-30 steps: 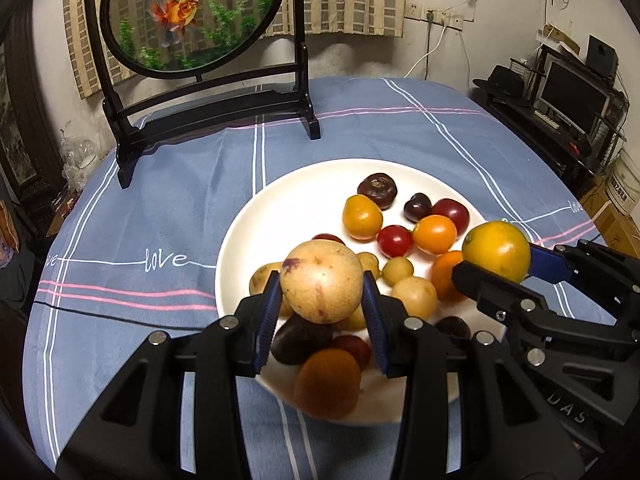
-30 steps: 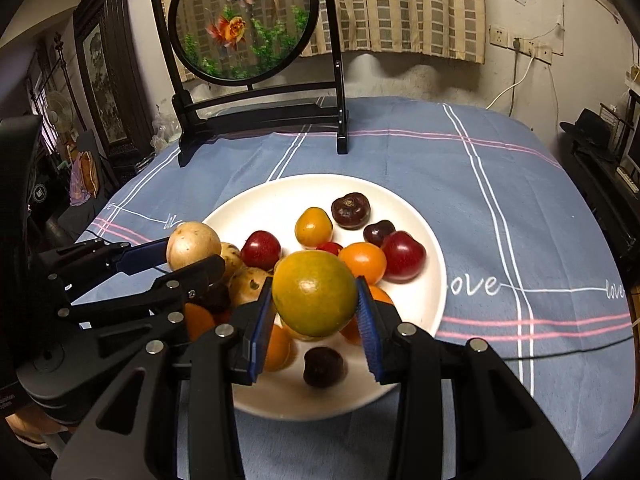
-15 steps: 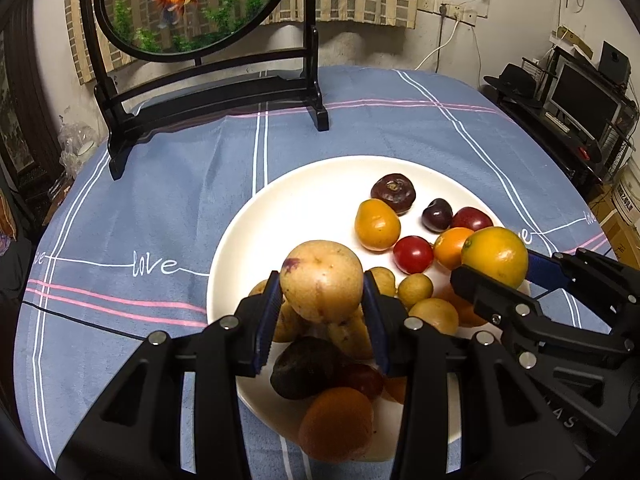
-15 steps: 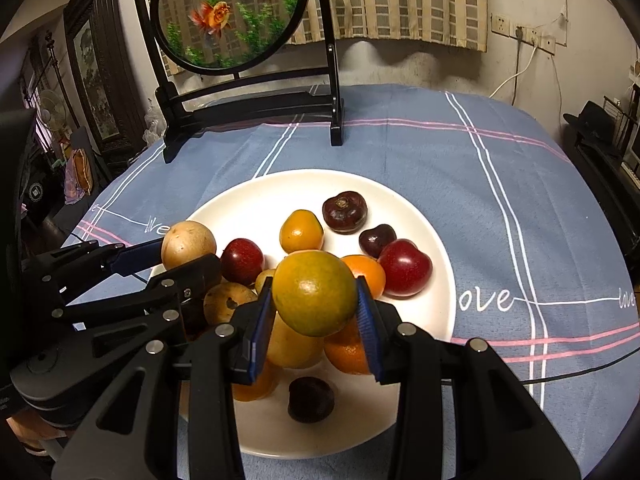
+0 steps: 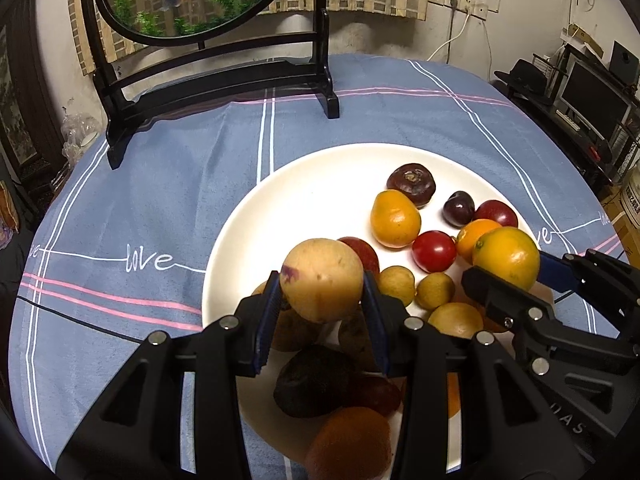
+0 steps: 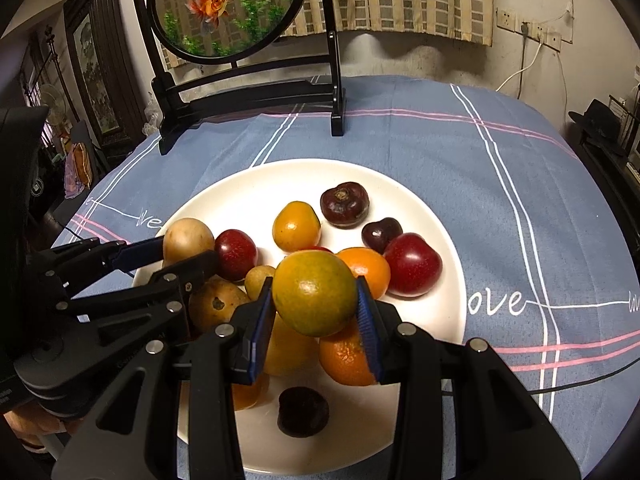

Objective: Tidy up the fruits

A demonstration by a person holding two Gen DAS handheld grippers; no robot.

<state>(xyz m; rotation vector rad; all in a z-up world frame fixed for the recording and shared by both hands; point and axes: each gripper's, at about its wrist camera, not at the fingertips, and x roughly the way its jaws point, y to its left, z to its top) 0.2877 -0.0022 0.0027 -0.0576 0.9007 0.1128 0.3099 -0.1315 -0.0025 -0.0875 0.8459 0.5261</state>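
Tan-skinned round fruit [image 5: 322, 279] stays pinched in the left tool [image 5: 320, 300], held above the white plate [image 5: 304, 200] (closer than before). Beside it, the right tool [image 6: 316, 312] still clamps a green-orange citrus [image 6: 315, 293] over the piled fruit.

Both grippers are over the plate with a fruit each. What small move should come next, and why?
Probably lower both fruits onto bare plate and open. The left gripper is shut on a tan fruit, the right gripper on a green-orange citrus. Both hang above piled fruit, while the plate's far-left part is bare, so easing forward there first looks safest.
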